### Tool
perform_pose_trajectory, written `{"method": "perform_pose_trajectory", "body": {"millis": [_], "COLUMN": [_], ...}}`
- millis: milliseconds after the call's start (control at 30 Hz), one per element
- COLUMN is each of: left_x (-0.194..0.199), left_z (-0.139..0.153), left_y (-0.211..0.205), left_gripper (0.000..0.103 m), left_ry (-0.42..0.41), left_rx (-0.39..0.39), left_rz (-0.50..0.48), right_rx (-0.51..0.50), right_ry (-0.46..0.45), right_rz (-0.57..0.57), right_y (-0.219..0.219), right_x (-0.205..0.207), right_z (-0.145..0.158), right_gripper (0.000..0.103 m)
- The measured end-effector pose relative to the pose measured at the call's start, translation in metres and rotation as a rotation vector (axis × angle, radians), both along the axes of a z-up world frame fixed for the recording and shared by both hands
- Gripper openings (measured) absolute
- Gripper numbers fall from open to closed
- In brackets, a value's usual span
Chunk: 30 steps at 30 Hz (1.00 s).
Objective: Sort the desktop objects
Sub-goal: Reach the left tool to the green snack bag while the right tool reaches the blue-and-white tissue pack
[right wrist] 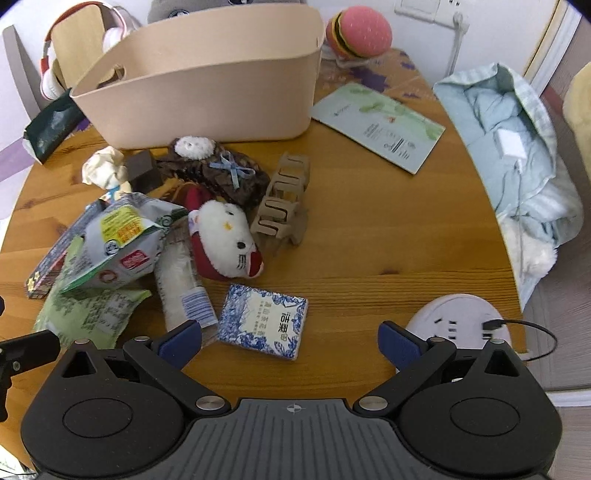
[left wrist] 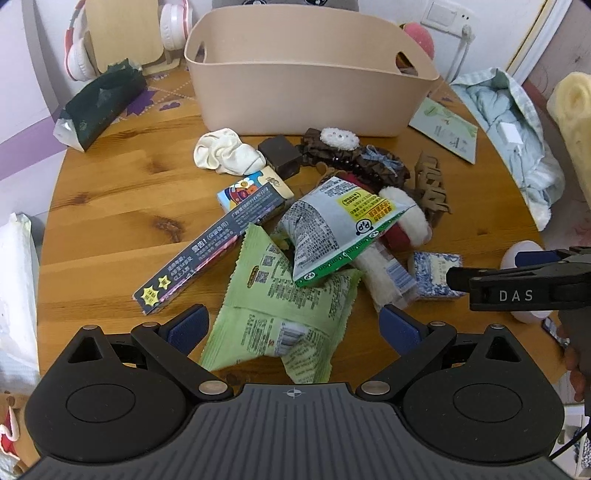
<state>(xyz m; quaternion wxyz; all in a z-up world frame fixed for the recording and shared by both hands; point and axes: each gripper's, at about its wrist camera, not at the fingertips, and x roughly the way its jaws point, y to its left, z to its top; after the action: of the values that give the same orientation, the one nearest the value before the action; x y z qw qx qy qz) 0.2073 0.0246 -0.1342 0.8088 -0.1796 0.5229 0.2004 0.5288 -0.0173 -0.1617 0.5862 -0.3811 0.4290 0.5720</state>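
Both tongs hung level over the counter [right wrist: 369,236], spread wide and gripping nothing. The left tongs [left wrist: 293,325] straddled the green snack packet [left wrist: 280,314]; the right tongs [right wrist: 290,338] hovered nearest the blue patterned box [right wrist: 264,321], well short of the beige bin [right wrist: 207,81].

left tongs [left wrist: 293,326]: spread wide, empty | right tongs [right wrist: 290,338]: spread wide, empty, low

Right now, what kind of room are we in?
Probably a bedroom or living space in someone's home. A round wooden table holds a plush toy, snack packets and a beige storage bin, with pink headphones and a wall socket behind.
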Motion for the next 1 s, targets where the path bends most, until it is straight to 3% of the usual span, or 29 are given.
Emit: {"method": "perform_pose_trajectory", "body": {"millis": [633,1000], "left_x": [0.033,0.035], "left_z": [-0.044,-0.059], "left_y": [0.007,0.014], "left_gripper": [0.101,0.1], "left_ry": [0.084,0.106], "left_rx": [-0.026,0.001], "left_rz": [0.089,0.12], "right_rx": [-0.076,-0.126], "right_ry": [0.033,0.043], "right_rz": [0.031,0.038], "right_y": [0.029,0.032], "right_x": [0.005,-0.002], "right_z": [-0.048,-0.066], "right_gripper": [0.101,0.096]}}
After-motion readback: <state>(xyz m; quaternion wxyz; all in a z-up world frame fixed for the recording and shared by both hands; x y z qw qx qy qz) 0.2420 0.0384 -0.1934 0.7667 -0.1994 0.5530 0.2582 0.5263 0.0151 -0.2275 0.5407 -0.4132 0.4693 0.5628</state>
